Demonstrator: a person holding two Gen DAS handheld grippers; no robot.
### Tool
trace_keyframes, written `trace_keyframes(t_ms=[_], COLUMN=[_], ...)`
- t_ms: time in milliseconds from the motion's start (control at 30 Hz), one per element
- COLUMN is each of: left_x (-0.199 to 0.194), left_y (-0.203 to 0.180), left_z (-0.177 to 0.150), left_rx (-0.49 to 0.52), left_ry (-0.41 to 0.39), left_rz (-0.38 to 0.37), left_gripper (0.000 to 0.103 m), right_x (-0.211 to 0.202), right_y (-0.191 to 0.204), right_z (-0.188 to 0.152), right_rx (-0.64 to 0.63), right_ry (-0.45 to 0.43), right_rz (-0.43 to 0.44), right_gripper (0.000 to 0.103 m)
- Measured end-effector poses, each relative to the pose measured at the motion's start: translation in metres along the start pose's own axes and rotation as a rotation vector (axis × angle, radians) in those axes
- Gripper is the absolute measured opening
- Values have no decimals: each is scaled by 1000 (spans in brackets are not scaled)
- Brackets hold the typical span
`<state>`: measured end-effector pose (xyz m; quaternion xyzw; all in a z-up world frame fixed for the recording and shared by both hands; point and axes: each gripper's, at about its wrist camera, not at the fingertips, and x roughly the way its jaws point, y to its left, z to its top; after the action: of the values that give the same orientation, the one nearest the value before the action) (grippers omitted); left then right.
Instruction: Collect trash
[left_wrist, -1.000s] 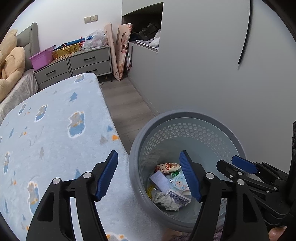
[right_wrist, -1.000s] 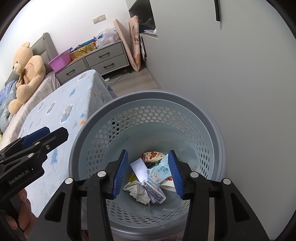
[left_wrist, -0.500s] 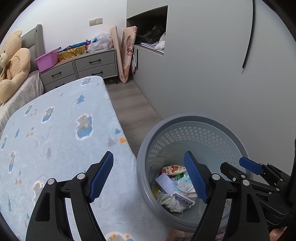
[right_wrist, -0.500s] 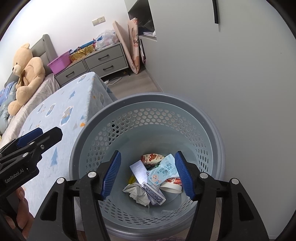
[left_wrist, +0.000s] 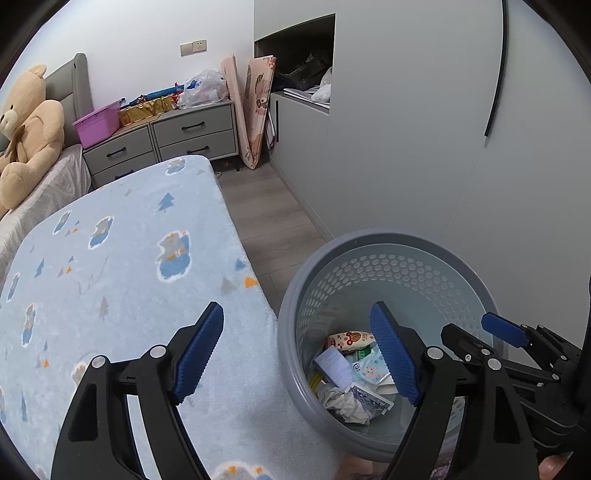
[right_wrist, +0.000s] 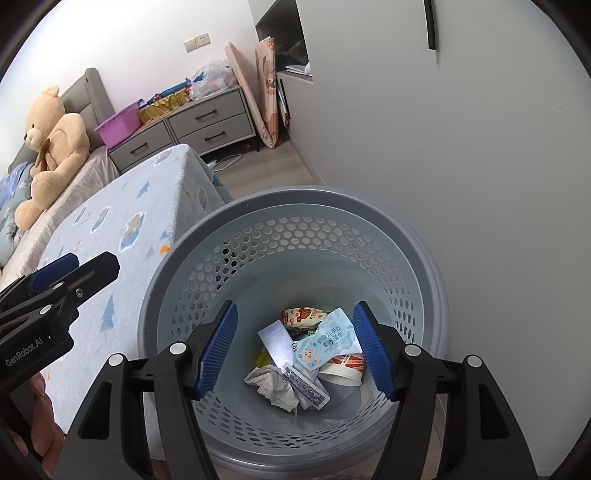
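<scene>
A grey perforated basket (right_wrist: 295, 194) stands on the floor between the bed and the wardrobe. Inside lie a blue wet-wipe pack (right_wrist: 327, 341), a crumpled tissue (right_wrist: 273, 384), a snack wrapper (right_wrist: 301, 315), a blue card pack (right_wrist: 306, 387) and a white slip (right_wrist: 277, 341). My right gripper (right_wrist: 295, 308) hangs over the basket's mouth, jaws opening, nothing between them. My left gripper (left_wrist: 295, 314) straddles the bed's edge and the basket (left_wrist: 388, 236) rim, jaws also opening and empty. Each gripper shows in the other's view: right gripper (left_wrist: 502, 328), left gripper (right_wrist: 74, 269).
A bed with a blue patterned blanket (left_wrist: 110, 277) fills the left. A teddy bear (left_wrist: 29, 129) sits at its head. Grey drawers (left_wrist: 192, 136) with clutter stand at the back. A grey wardrobe wall (left_wrist: 406, 147) runs along the right, beside a strip of wooden floor (left_wrist: 266, 221).
Both grippers' jaws have spread wider. The wet-wipe pack, earlier up against the right gripper's right pad, now lies lower on the heap in the basket.
</scene>
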<state>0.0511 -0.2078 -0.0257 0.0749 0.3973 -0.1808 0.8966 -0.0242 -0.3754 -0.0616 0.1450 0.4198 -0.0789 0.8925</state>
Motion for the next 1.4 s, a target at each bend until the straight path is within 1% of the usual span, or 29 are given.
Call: trace_keyframes(t_ms=[300,400,1400], left_x=[-1,-1,2], left_y=[-2,-2,-1], left_z=[0,0,-2], left_rx=[15,12,-2], left_ry=[3,5,8], left_rz=[4,3,22], left_gripper=[79,81,82], right_x=[0,0,0], right_y=[0,0,1], right_z=[0,0,0], right_rx=[0,0,-2], right_ry=[0,-1,-2], right_rz=[0,0,-2], right_gripper=[65,65,65])
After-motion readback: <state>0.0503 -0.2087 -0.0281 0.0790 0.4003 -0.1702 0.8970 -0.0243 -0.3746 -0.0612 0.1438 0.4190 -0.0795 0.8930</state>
